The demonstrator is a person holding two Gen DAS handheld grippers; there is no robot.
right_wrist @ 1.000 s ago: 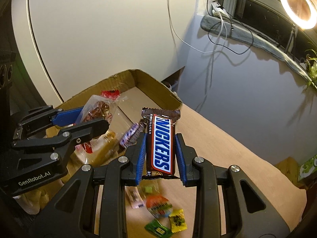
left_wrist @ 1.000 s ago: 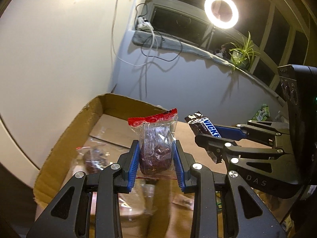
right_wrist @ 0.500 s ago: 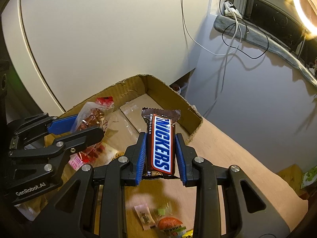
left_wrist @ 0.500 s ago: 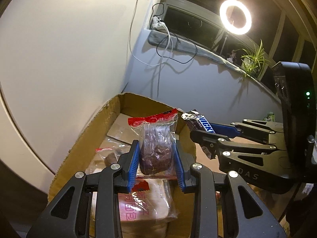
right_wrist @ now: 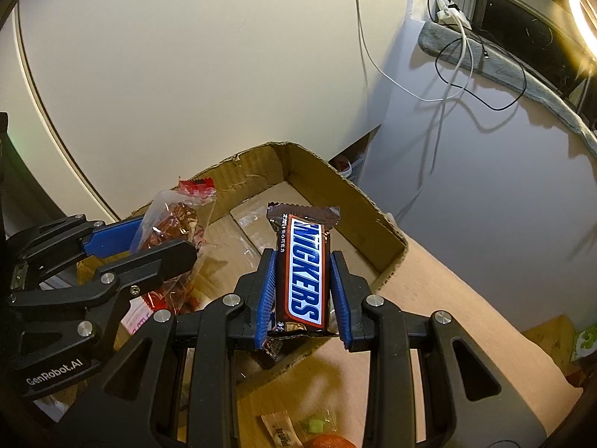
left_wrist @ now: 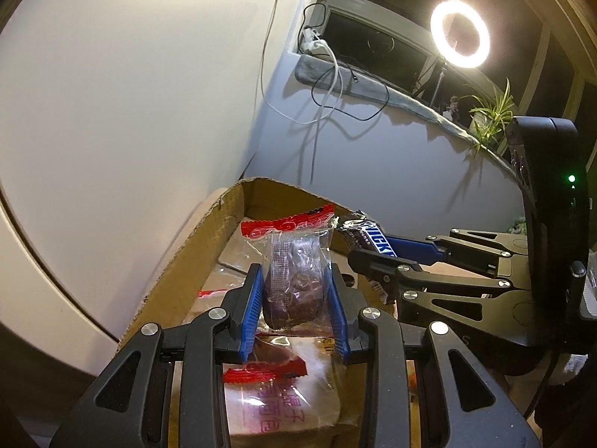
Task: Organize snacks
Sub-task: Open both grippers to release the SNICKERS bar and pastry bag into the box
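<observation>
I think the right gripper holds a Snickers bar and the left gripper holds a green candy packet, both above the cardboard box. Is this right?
Not quite. The left gripper holds a clear packet with a red top, not a green one, as the left wrist view shows. The rest stands: the right gripper holds the Snickers bar, both above the cardboard box.
</observation>
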